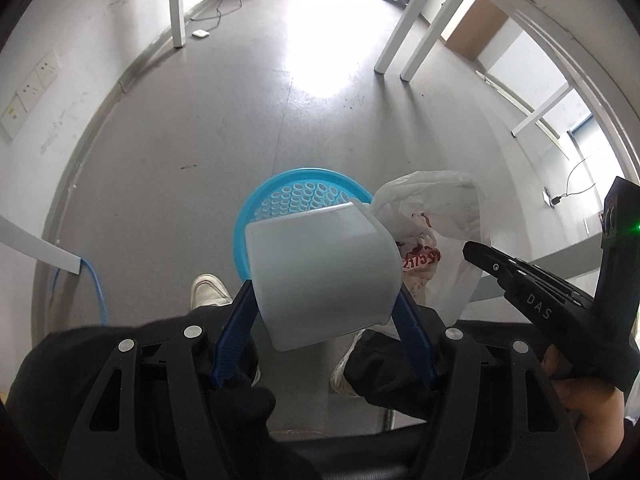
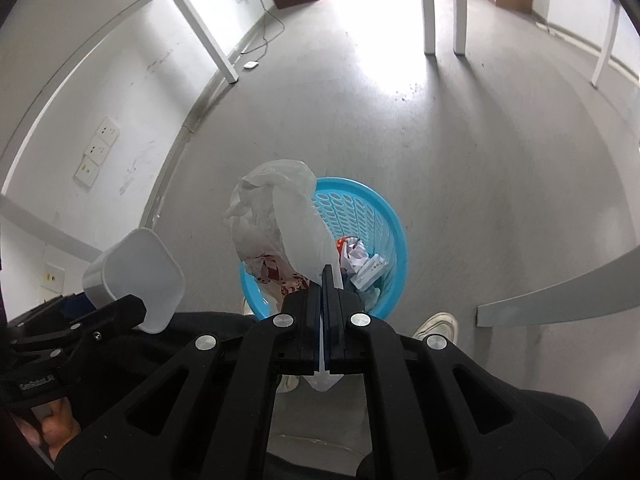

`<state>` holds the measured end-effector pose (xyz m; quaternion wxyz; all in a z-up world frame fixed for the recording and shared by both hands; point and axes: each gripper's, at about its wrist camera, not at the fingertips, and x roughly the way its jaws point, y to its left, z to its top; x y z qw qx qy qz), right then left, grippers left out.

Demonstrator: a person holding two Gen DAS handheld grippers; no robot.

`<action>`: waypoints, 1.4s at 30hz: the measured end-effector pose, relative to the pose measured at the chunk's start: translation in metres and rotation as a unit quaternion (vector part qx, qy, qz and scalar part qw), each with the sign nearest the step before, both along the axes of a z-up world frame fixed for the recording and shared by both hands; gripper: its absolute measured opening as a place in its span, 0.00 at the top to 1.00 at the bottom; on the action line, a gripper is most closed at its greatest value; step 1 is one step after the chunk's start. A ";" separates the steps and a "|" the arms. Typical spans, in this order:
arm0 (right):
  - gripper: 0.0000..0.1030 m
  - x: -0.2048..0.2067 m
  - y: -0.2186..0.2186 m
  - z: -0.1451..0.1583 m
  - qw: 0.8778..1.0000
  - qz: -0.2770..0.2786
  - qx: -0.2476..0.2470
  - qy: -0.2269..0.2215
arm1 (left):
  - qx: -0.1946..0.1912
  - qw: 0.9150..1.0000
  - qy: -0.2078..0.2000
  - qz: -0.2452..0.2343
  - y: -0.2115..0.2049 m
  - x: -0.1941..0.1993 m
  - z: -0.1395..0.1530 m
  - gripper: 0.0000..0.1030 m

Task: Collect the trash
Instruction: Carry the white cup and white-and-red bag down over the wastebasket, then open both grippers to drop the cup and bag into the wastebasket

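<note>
My left gripper (image 1: 324, 312) is shut on a white plastic container (image 1: 320, 276), held above a blue perforated trash basket (image 1: 296, 196) on the floor. The container also shows in the right wrist view (image 2: 136, 276), at the left. My right gripper (image 2: 326, 280) is shut on a thin white plastic bag (image 2: 288, 216) with red print, which hangs over the basket (image 2: 380, 216). The bag shows in the left wrist view (image 1: 436, 220), right of the container. Crumpled paper and a small white box (image 2: 368, 268) lie inside the basket.
White table legs (image 1: 404, 28) stand on the grey floor beyond the basket. A wall with sockets (image 2: 98, 148) runs along the left. A blue cable (image 1: 96, 280) hangs by the wall. The person's white shoes (image 1: 208, 290) are beside the basket.
</note>
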<state>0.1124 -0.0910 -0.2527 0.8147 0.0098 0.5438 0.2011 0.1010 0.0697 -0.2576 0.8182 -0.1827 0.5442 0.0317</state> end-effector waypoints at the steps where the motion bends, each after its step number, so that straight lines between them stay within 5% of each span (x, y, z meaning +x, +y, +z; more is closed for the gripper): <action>1: 1.00 0.003 0.000 -0.004 1.000 -0.001 0.001 0.004 | -0.003 1.000 0.002 0.000 0.001 0.004 -0.003 0.36; 28: 1.00 0.089 0.017 -0.081 0.994 -0.048 0.034 0.088 | -0.042 0.998 0.031 0.020 0.014 0.080 -0.052 0.35; 31: 0.99 0.092 0.016 -0.087 0.992 -0.050 0.047 0.105 | -0.071 0.997 0.026 0.025 0.014 0.080 -0.053 0.34; 34: 0.89 0.094 0.012 -0.098 0.987 -0.055 0.060 0.138 | -0.087 0.996 0.026 0.025 0.017 0.080 -0.053 0.27; 36: 0.72 0.093 0.012 -0.105 0.985 -0.054 0.053 0.157 | -0.076 0.997 0.016 0.028 0.019 0.078 -0.050 0.26; 42: 0.72 0.084 0.019 -0.091 0.991 -0.042 0.004 0.130 | -0.063 0.997 0.014 0.045 0.027 0.071 -0.044 0.26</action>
